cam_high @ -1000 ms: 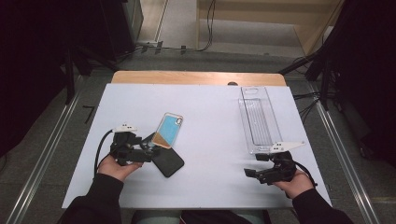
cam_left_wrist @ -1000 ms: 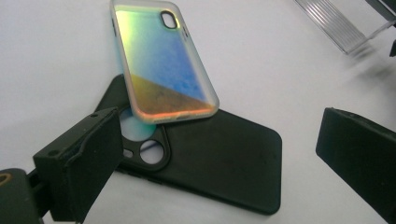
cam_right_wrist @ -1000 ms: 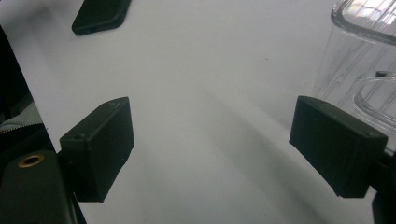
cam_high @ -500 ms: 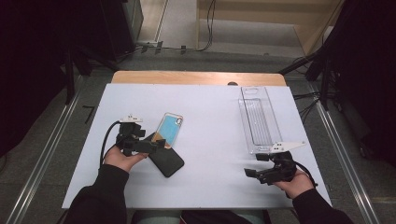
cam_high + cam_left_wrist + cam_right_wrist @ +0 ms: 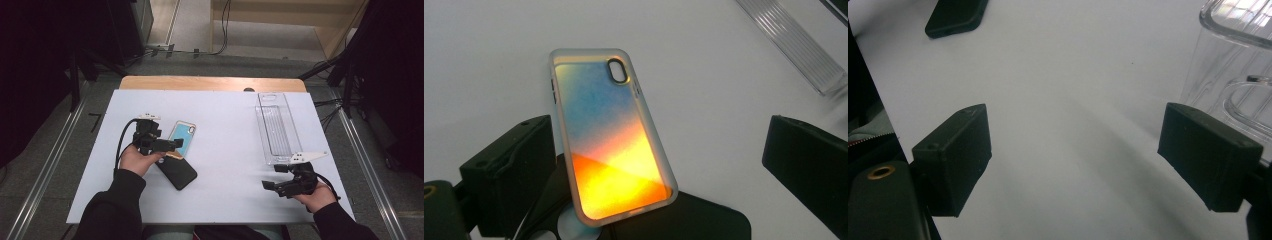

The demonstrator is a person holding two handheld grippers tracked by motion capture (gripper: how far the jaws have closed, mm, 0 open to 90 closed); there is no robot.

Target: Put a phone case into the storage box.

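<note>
Just ahead of my left claw (image 5: 172,145), jaws apart, the phone case (image 5: 609,135) lies lengthwise away, its near end overlapping the black phone (image 5: 177,172); my right claw (image 5: 272,177), also agape, sits well apart.

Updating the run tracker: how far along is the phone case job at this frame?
Done: nothing looks moved yet; the clear tray is empty. In hand: the left gripper hovers open over the colourful phone case, which leans on the black phone case; jaws straddle it without touching. The right gripper is open beside the tray. Left: probably gripping and placing both cases.
</note>
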